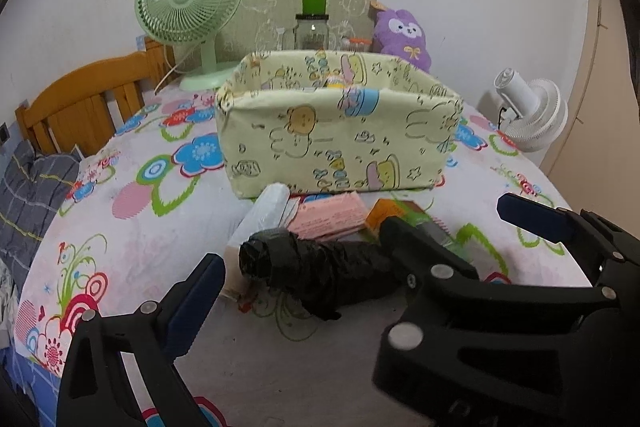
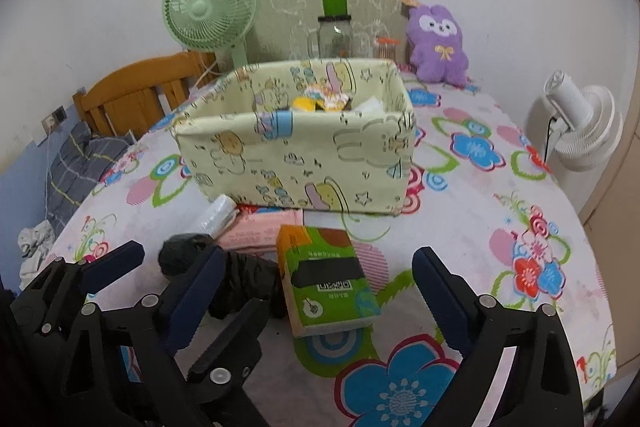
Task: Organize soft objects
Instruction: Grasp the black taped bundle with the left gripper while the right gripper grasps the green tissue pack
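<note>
Lying at the centre of the right wrist view, the green tissue pack (image 2: 328, 279) rests flat on the flowered bedsheet (image 2: 500, 219), not yet grasped. The right gripper (image 2: 316, 303) brackets it with jaws spread wide, one finger at 9 o'clock of the pack and the other at 3 o'clock, neither pad touching. At 10 o'clock of the pack lies the black folded umbrella (image 2: 240, 275), with the pink tissue pack (image 2: 260, 231) at 11 o'clock and a clear wrapped roll (image 2: 216, 217) beyond it. The left gripper (image 1: 360, 247) straddles the black umbrella, its jaws likewise apart and gripping nothing; whether its left pad brushes the roll cannot be told. At 12 o'clock stands the fabric storage bin (image 2: 296, 155), already holding a few items. Farther out sit the green desk fan (image 2: 210, 11) at 11 o'clock, a glass jar (image 2: 335, 35), a purple plush toy (image 2: 438, 45) at 1 o'clock and a white fan (image 2: 576, 123) at 2 o'clock.

Judged step: closing on the green pack for transfer to the bin. Good practice would be to lower until the pads sit level with the pack's mid-height, centre it, squeeze gently so it does not buckle, and keep the left-hand finger clear of the umbrella.
</note>
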The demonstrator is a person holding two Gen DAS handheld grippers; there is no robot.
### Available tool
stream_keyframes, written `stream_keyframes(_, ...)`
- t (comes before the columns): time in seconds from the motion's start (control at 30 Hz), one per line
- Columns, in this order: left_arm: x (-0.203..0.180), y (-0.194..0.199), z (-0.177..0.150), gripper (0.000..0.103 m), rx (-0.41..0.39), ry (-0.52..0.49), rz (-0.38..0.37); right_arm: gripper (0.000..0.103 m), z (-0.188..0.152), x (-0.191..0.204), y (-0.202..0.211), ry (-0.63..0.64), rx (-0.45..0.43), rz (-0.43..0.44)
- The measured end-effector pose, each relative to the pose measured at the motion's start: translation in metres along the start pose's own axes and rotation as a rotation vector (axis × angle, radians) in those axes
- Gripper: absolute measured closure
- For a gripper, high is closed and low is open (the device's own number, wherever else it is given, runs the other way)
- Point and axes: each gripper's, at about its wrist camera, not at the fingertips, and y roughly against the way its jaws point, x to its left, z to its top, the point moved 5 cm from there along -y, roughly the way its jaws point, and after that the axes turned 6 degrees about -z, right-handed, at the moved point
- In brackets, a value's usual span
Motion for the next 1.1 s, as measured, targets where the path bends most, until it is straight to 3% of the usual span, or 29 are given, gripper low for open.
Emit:
stream_keyframes(0.4, 0.007, -0.02, -0.012, 0.005, 0.065, 0.006, 0.01, 0.022, -0.013, -0.006, -0.036, -0.029, 0.11, 0.014)
stream_keyframes(0.57, 0.004, -0.026, -0.014, 0.005, 0.084, -0.006, 0.016, 0.034, -0.017, -0.004, -0.043, -0.035, 0.145, 0.052)
stream_keyframes(0.77, -0.002, -0.027, -0.013, 0.005, 0.085, -0.018, 0.027, 0.05, -0.019, -0.004, -0.04, -0.033, 0.131, 0.074)
stream_keyframes(1.1, -0.021, -0.029, -0.007, 0.005, 0.077, -0.043, 0.034, 0.052, -0.018, -0.029, -0.021, -0.081, 0.08, 0.053)
